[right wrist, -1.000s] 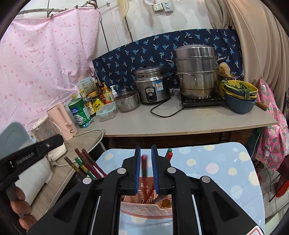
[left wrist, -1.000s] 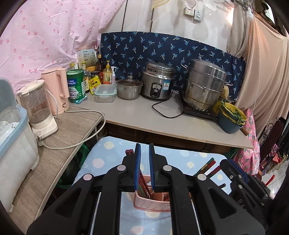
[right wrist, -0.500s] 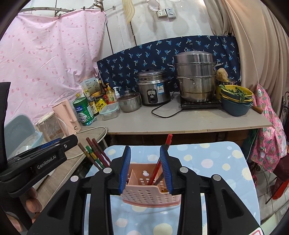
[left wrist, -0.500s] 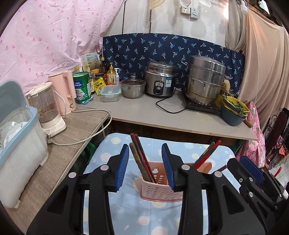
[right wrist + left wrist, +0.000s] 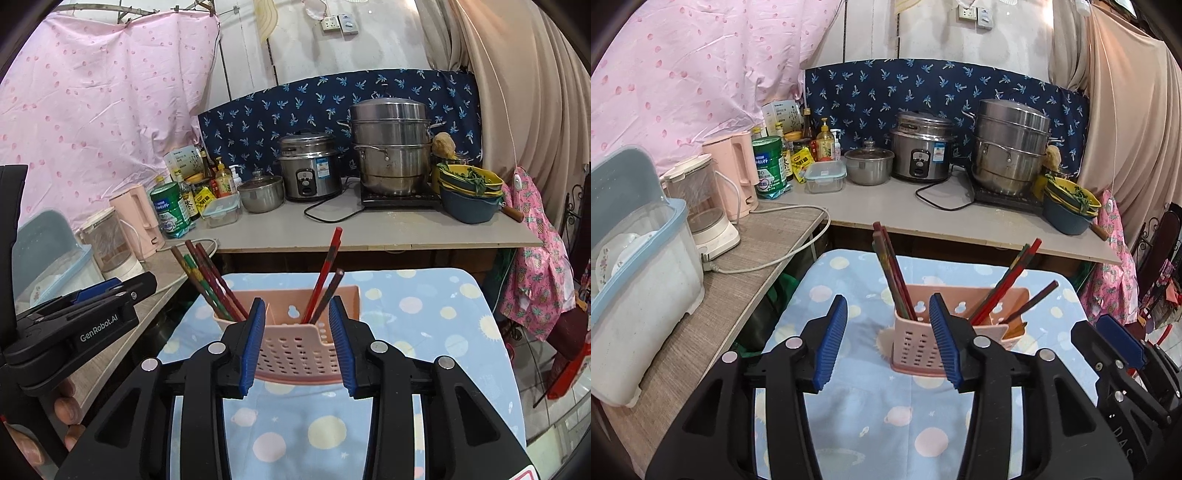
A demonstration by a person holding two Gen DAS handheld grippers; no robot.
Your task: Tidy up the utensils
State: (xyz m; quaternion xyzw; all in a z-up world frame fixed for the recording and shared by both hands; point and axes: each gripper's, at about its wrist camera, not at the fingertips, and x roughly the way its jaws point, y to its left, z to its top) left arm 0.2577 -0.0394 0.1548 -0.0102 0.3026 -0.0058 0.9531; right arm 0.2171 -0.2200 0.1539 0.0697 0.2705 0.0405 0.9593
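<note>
A pink perforated utensil holder (image 5: pixel 916 343) stands on a blue dotted tablecloth (image 5: pixel 886 424); it also shows in the right wrist view (image 5: pixel 295 350). Several chopsticks (image 5: pixel 892 273) lean in its left compartment, and more chopsticks (image 5: pixel 1008 280) lean in its right one. In the right wrist view the left bunch (image 5: pixel 207 280) and the right pair (image 5: pixel 325 273) stand the same way. My left gripper (image 5: pixel 888 338) is open and empty, just in front of the holder. My right gripper (image 5: pixel 297 341) is open and empty, its jaws either side of the holder's front.
A counter (image 5: pixel 923 210) behind holds a rice cooker (image 5: pixel 921 147), a steel steamer pot (image 5: pixel 1010 147), a small pot (image 5: pixel 868 166), bottles and stacked bowls (image 5: pixel 1069 206). A side table at left holds a kettle (image 5: pixel 733 177), a blender (image 5: pixel 705 214) and a plastic dish bin (image 5: pixel 635 266).
Both grippers were shut on chopsticks over the holder. They opened, left the chopsticks standing in the holder, and drew back toward me.
</note>
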